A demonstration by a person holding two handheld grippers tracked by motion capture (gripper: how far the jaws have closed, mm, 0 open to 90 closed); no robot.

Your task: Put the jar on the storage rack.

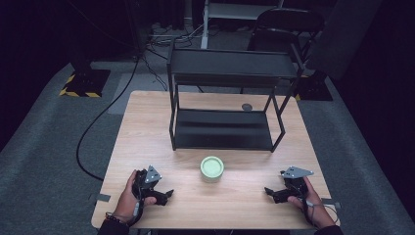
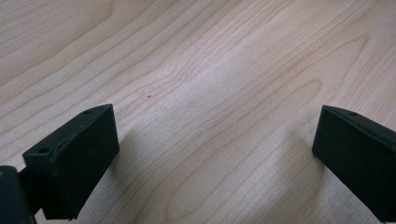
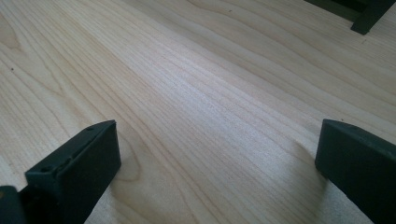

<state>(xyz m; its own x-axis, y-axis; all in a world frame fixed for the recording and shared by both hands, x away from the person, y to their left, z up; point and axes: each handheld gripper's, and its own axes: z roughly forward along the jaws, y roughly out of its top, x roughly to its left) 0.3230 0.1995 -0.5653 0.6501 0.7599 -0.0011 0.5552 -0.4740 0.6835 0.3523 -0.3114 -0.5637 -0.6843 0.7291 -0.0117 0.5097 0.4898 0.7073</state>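
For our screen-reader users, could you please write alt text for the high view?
A person's left gripper and right gripper rest open on a light wooden table, either side of a small round pale green container. Behind it stands an empty black two-tier metal shelf rack.

Bright table, dark surroundings, soft shadows, slight blur.

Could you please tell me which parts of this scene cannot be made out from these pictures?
- Green tub: high view, too small to tell whether it is lidded or what it holds.
- Grey disc behind the black shelf rack: too small to identify.
- Left gripper and right gripper: in each gripper view the outer jaw is cut off by the edge.
- Chair: dark background hides its legs.
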